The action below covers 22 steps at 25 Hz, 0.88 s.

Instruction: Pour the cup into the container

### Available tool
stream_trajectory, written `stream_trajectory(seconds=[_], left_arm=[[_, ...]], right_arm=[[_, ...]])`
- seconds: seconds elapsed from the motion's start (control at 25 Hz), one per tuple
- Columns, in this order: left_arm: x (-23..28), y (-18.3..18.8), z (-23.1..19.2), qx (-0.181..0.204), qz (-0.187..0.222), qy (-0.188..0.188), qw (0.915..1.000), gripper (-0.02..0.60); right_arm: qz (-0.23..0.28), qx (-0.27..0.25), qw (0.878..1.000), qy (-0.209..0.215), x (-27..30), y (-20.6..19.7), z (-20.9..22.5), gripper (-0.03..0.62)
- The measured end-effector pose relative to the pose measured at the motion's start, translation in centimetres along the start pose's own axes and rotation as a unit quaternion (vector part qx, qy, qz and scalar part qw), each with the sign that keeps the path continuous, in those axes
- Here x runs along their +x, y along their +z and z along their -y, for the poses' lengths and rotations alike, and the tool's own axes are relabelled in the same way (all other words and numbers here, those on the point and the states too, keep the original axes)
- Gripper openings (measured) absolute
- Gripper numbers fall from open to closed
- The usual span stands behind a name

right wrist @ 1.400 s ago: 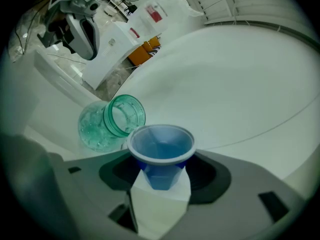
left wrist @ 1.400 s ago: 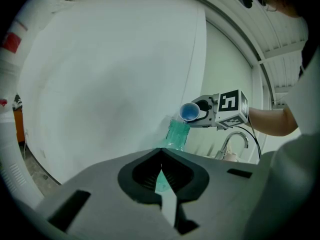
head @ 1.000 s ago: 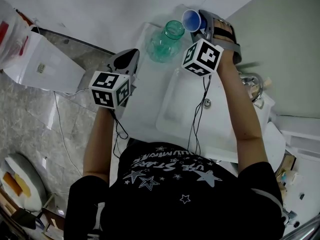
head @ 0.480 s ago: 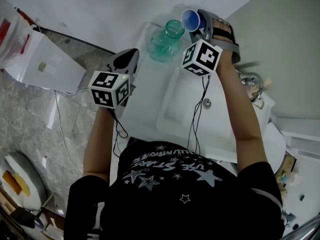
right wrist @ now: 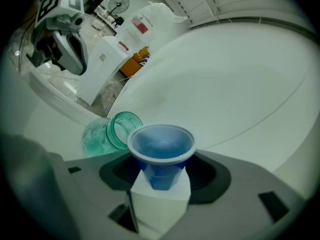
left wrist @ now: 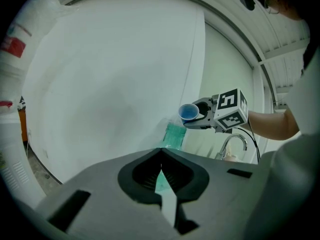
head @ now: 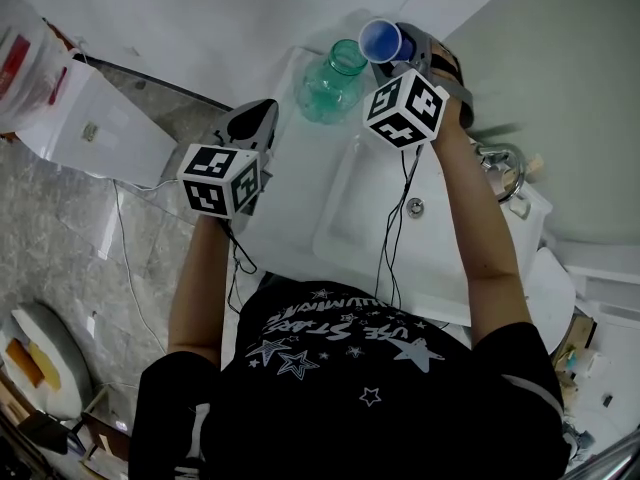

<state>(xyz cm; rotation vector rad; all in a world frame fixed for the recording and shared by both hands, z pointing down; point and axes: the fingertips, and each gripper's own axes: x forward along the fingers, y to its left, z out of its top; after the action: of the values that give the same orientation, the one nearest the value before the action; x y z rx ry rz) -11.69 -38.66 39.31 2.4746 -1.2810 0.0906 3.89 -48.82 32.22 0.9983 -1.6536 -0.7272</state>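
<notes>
A small blue cup (head: 380,40) is gripped by my right gripper (head: 397,52), which is shut on it at the far end of the white counter. In the right gripper view the cup (right wrist: 161,149) stands between the jaws with its mouth showing and blue liquid inside. It is tilted toward the green glass jar (head: 332,80), which stands just left of it with its mouth open. The jar (right wrist: 107,132) is below and left of the cup's rim. My left gripper (head: 253,124) hovers shut and empty, left of the jar.
A white sink basin (head: 365,218) lies below the right arm, with a metal faucet (head: 505,173) to its right. A white bag or box (head: 80,118) stands on the tiled floor to the left. A plain white wall runs behind the jar.
My right gripper has rolled, turning its marker cube and tipping the cup's mouth further toward the jar. The left gripper has stayed where it was.
</notes>
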Motion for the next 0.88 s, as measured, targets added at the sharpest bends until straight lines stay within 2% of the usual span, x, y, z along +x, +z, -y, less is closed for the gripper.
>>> stream_trajectory(seconds=[0.24, 0.44, 0.64, 0.88], left_arm=[[-1.2, 0.0, 0.6, 0.005, 0.001, 0.008, 1.0000, 0.009], [-2.4, -0.4, 1.1, 0.009, 0.000, 0.018, 0.9998, 0.009], [-3.9, -1.2, 1.8, 0.009, -0.001, 0.029, 0.9995, 0.009], [-5.8, -2.4, 2.4, 0.007, -0.006, 0.041, 0.9991, 0.009]], right_arm=[[0.023, 0.079, 0.997, 0.014, -1.3, -0.2, -0.1, 0.278], [0.052, 0.141, 0.988, 0.023, -2.8, -0.3, -0.8, 0.278], [0.090, 0.217, 0.971, 0.049, -4.6, -0.1, -2.4, 0.278], [0.125, 0.270, 0.950, 0.090, -6.2, 0.7, -6.3, 0.279]])
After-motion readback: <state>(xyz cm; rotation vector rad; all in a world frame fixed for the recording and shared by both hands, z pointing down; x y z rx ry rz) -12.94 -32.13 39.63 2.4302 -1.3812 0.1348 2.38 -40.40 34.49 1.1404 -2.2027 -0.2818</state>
